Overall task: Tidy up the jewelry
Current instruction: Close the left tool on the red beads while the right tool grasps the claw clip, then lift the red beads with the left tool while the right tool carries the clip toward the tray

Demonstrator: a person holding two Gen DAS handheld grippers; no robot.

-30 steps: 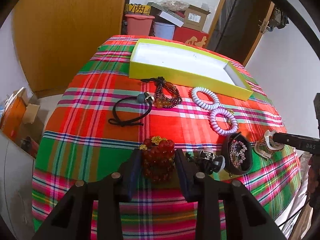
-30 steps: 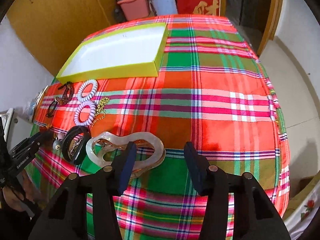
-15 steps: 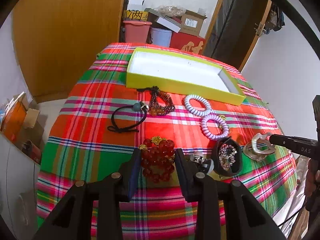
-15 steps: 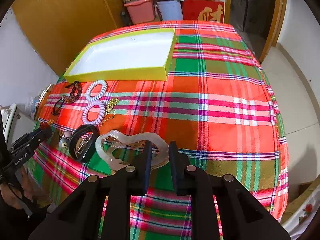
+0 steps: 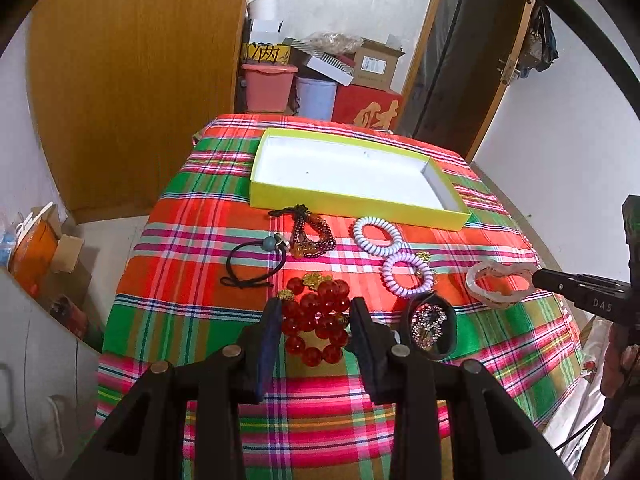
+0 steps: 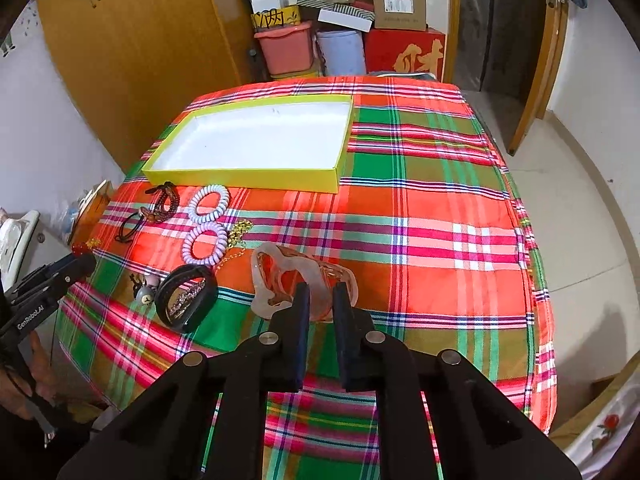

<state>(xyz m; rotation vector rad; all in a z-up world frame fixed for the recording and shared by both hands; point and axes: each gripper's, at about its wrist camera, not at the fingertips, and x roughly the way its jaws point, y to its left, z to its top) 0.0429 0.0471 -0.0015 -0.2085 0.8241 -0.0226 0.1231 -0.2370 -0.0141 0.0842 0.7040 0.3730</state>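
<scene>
Jewelry, assorted, on a plaid cloth (image 6: 432, 208) before an empty yellow tray (image 6: 256, 180) — nothing stowed yet. Change noted: the right gripper (image 6: 320, 300) has just been closing, and its jaws now pinch the rim of the shell bangles (image 6: 276, 280), which a second ago lay flat between wide jaws and now hang raised and tilted off the cloth; in the left view they show at the gripper's tip (image 5: 500, 286). The left gripper (image 5: 316, 320) holds the red bead bracelet (image 5: 320, 320) between its pads, likewise lifted clear of the cloth compared with a second ago. Judgement: both pieces are picked and ready to carry to the tray. Left on the cloth: two coil ties (image 5: 376, 236), a dark bead bracelet (image 5: 312, 234), a black cord (image 5: 252, 268), a black bangle (image 5: 430, 326). Writing: "GenRobot.AI" on the left gripper body in the right view, "DAS" on the right one in the left view; large gold Chinese characters on a red box (image 6: 404, 54) and black ones on a yellow box (image 5: 266, 54) behind.
</scene>
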